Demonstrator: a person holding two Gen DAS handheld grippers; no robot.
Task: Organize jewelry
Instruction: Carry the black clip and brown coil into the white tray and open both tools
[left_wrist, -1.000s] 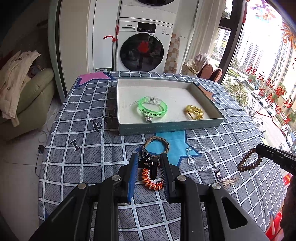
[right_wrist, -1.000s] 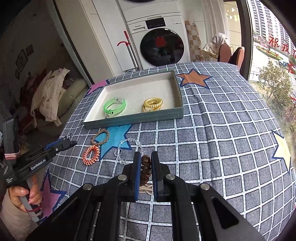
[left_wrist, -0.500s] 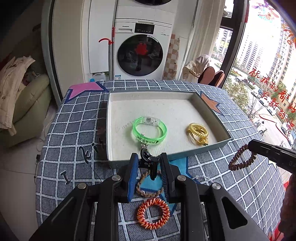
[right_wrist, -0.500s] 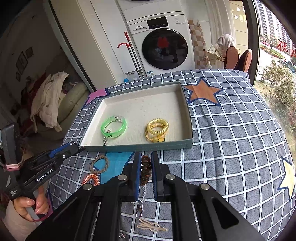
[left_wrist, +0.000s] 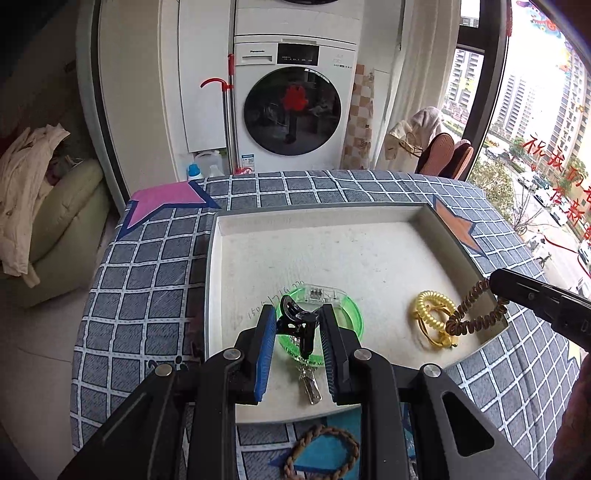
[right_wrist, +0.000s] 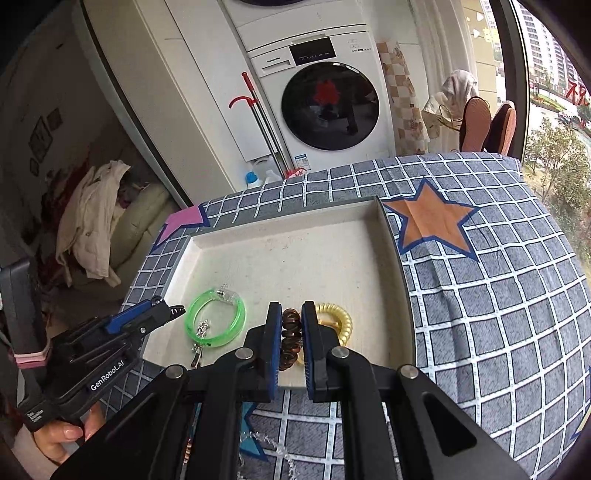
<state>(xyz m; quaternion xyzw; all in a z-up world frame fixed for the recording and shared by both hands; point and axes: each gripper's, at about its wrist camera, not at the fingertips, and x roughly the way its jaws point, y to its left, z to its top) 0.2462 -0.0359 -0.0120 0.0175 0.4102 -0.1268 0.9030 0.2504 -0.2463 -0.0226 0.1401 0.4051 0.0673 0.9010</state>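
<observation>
The left gripper (left_wrist: 298, 325) is clamped on a black hair clip (left_wrist: 295, 319), carried over the near edge of the tray (left_wrist: 369, 216), above the green bangle (left_wrist: 352, 314). The right gripper (right_wrist: 291, 332) is closed on a brown coil hair tie (right_wrist: 290, 341), which hangs over the tray's near right corner, beside the yellow coil tie (right_wrist: 338, 319). Both items appear positioned for release inside. A braided bracelet (left_wrist: 321, 452) remains on the checked tablecloth (left_wrist: 147, 266), outside the near edge.

black tongs (left_wrist: 298, 325) w/ blue pads (left_wrist: 266, 354)
</observation>
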